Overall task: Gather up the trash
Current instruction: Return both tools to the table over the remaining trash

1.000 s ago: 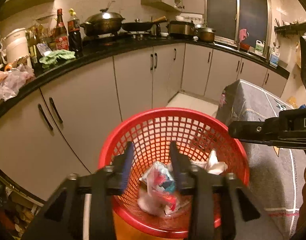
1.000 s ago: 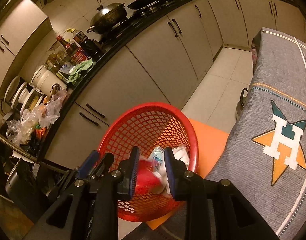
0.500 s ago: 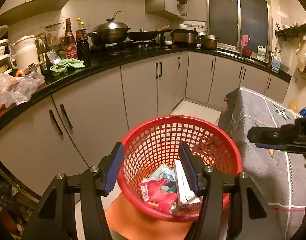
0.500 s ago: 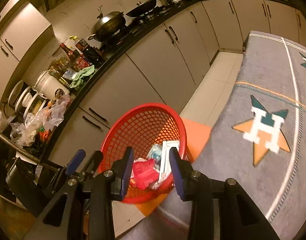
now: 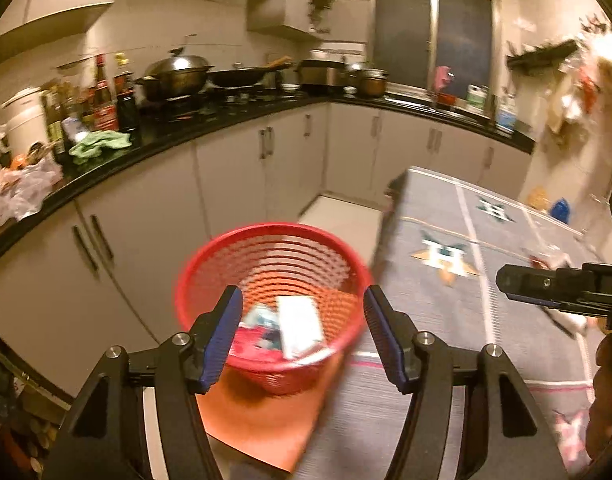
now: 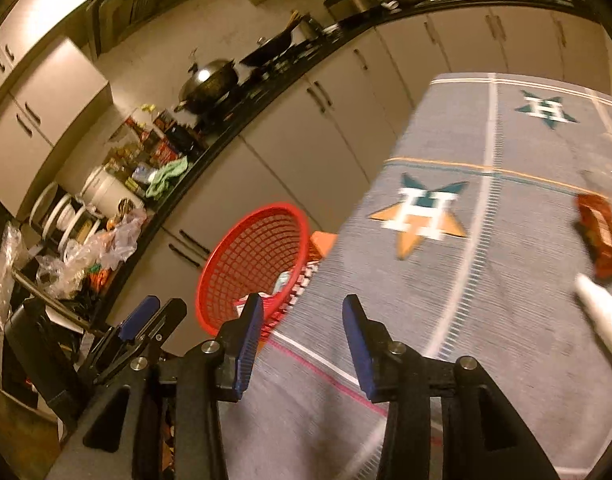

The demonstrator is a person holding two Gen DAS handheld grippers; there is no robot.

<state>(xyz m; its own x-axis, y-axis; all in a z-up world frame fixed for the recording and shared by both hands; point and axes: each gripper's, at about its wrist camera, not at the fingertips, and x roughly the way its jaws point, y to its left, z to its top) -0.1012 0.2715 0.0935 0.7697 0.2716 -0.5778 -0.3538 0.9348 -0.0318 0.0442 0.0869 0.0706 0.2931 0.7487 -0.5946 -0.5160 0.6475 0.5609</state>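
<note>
A red mesh basket (image 5: 273,264) stands on an orange stool beside the cloth-covered table; it also shows in the right wrist view (image 6: 249,260). Wrappers and a white carton (image 5: 299,330) lie in it. My left gripper (image 5: 299,320) is open and empty, above and in front of the basket. My right gripper (image 6: 301,332) is open and empty over the table's near edge; it shows as a black bar in the left wrist view (image 5: 562,290). A red wrapper (image 6: 600,236) and a white piece (image 6: 600,320) lie on the table at the right.
A grey cloth with star logos (image 6: 422,216) covers the table (image 5: 466,320). A black counter (image 5: 177,136) with pots, bottles and plastic bags runs along the cabinets behind the basket. The orange stool (image 5: 261,424) sits under the basket.
Both grippers opened wide and pulled back from the basket, leaving trash in it. The right gripper swung right over the table; the red wrapper came into view.
</note>
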